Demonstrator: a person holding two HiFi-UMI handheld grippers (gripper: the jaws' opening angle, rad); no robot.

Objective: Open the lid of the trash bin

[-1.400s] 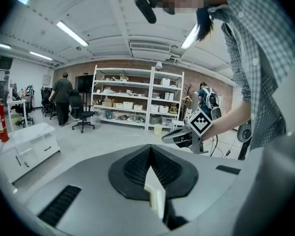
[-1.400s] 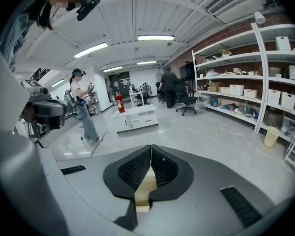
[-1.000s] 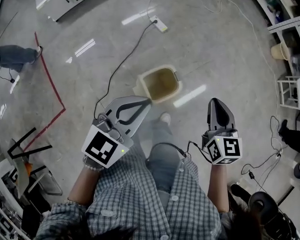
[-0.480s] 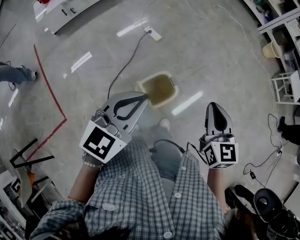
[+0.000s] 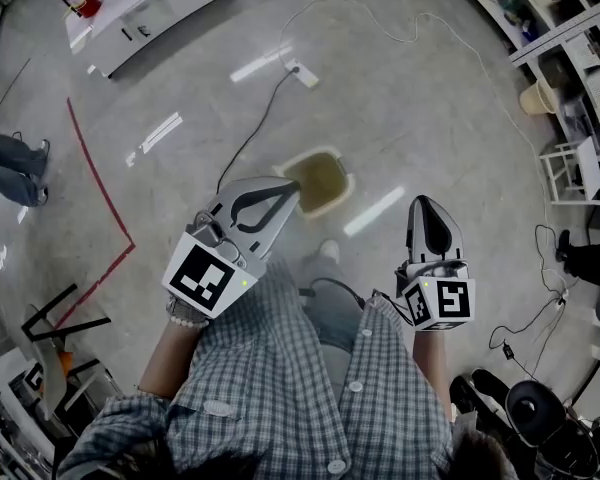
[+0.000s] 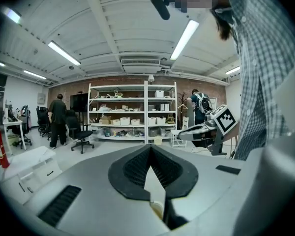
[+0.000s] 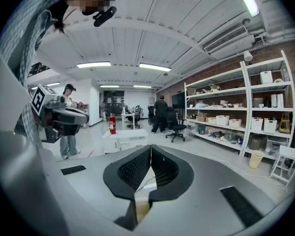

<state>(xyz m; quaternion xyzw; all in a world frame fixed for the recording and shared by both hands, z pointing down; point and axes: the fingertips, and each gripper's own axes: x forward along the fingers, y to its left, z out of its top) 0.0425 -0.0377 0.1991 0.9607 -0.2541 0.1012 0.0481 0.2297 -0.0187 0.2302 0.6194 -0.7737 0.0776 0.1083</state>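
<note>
Below, glossy grey floor (image 5: 430,98), trash bin (image 5: 320,180), red tape line (image 5: 101,173), shelving (image 5: 580,58).

Bare floor (image 5: 430,118) lay open round the trash bin (image 5: 318,180) from 10 through 12 to 4 o'clock, leaving a gripper free passage from above and those sides. A black cable (image 5: 252,133) ran from the power strip (image 5: 302,72) at 12 o'clock down past the bin's 9 o'clock side (flat on the floor), and the person's shoe (image 5: 328,252) stood near at 6 o'clock. The white cabinet (image 5: 150,3) at 11 o'clock and the shelves (image 5: 570,38) at 2 o'clock stood well apart.
</note>
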